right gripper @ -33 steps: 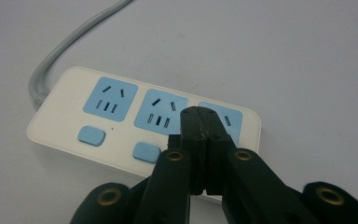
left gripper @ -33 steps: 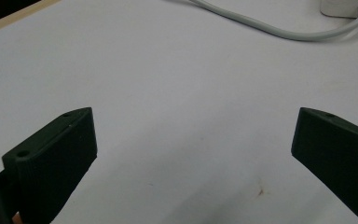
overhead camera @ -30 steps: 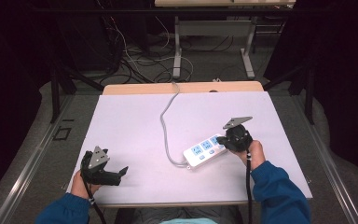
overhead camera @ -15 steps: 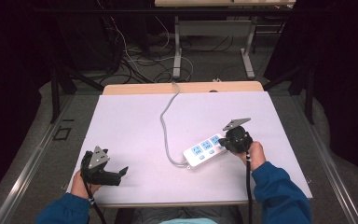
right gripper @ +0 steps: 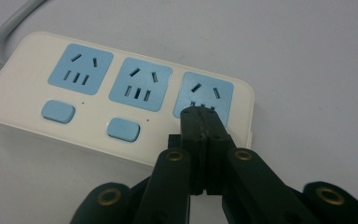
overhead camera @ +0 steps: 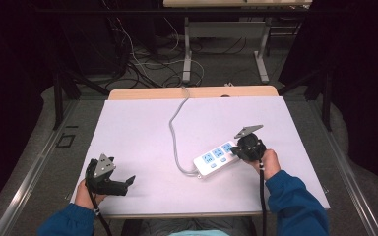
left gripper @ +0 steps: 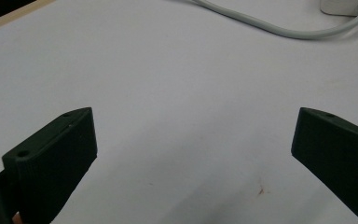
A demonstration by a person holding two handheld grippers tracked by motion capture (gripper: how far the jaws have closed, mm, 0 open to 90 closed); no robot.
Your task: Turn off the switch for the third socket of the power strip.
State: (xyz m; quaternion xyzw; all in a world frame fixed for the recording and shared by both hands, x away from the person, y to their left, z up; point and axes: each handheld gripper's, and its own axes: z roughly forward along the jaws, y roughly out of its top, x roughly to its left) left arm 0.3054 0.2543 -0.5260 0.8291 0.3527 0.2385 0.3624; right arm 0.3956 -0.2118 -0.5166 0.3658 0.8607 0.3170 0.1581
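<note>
A white power strip (overhead camera: 215, 158) with three blue sockets and blue buttons lies right of the table's middle. Its grey cable (overhead camera: 174, 132) curves away to the far edge. My right gripper (overhead camera: 237, 151) is at the strip's right end. In the right gripper view the jaws (right gripper: 200, 116) are pressed together with nothing between them, their tips over the front edge of the third socket of the power strip (right gripper: 102, 93). Whether they touch it I cannot tell. My left gripper (overhead camera: 127, 183) stays near the front left, open, with bare table between its fingers (left gripper: 60, 144).
A white sheet (overhead camera: 138, 123) covers the table, with a wooden strip (overhead camera: 147, 93) along the far edge. The cable (left gripper: 270, 28) passes at the top of the left gripper view. Beyond the table are metal table legs and loose cables on the floor.
</note>
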